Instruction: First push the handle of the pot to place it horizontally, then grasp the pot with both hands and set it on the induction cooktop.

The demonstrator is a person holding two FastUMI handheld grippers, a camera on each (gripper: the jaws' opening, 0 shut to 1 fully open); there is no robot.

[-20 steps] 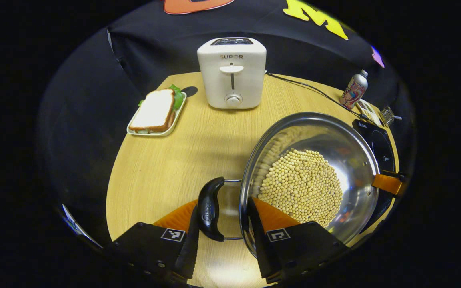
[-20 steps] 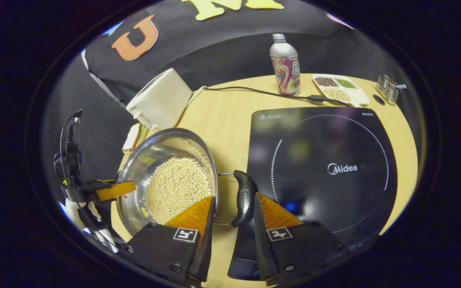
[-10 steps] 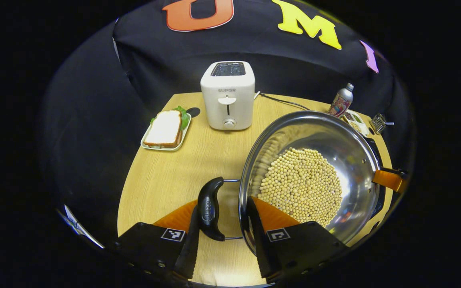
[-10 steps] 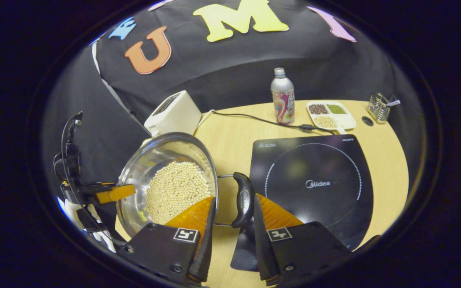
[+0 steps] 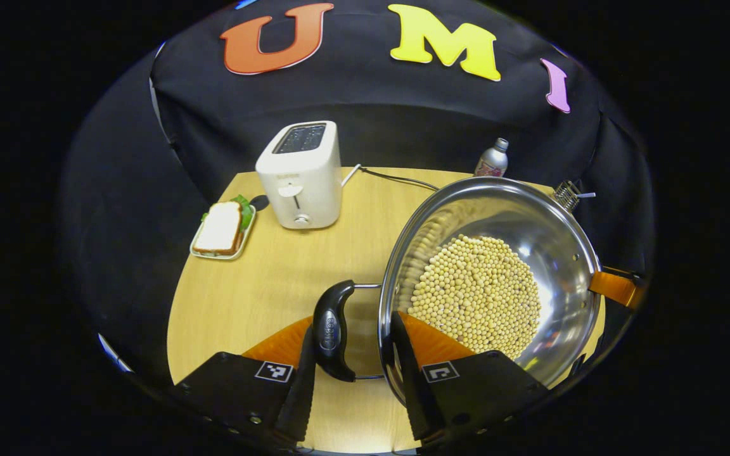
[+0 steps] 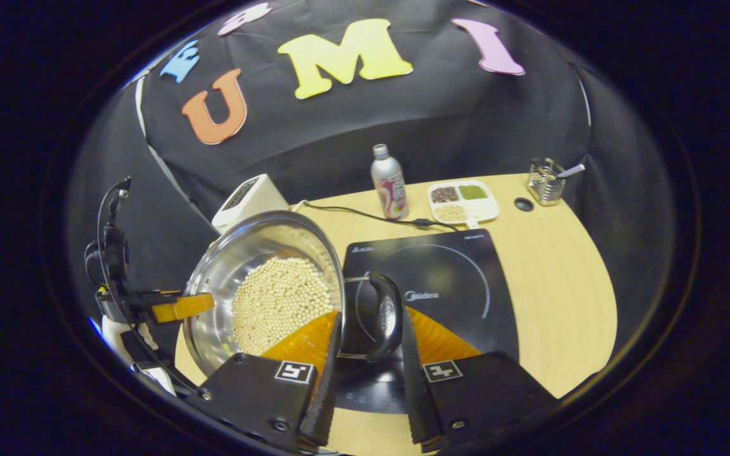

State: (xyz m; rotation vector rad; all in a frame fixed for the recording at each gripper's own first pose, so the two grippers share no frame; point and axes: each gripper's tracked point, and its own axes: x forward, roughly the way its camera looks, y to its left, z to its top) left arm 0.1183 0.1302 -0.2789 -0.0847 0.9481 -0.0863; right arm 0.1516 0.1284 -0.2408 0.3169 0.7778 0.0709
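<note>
Steel pot (image 5: 498,278), holding a bed of pale round beans (image 5: 476,294), is hanging above the table (image 5: 263,278), carried between my two claws. My left claw (image 5: 352,367) is straddling the pot's left side: one finger is sitting outside the black handle (image 5: 332,329), the other inside the rim on the beans. I cannot tell whether both fingers are pressing, since a gap is showing beside the handle. In the right claw view, my right claw (image 6: 368,361) is doing the same at the opposite black handle (image 6: 387,315), one finger inside the rim, one outside the handle; again I cannot tell how firm the clamp is. Both handles are lying level, sticking out sideways from the rim.

In the right claw view, the induction cooktop (image 6: 447,285) is lying directly beyond and partly beneath the right handle, while the pot bowl is overlapping its left edge.

Farther off, a white toaster (image 5: 301,174) is standing toward the back left of the table, with a sandwich on a small tray (image 5: 220,229) to its left. At the back, a bottle (image 6: 389,190), a divided dish of grains (image 6: 463,201) and a wire holder (image 6: 545,182) are standing in a row, and a black cable (image 6: 365,214) is running across the table behind the cooktop.
</note>
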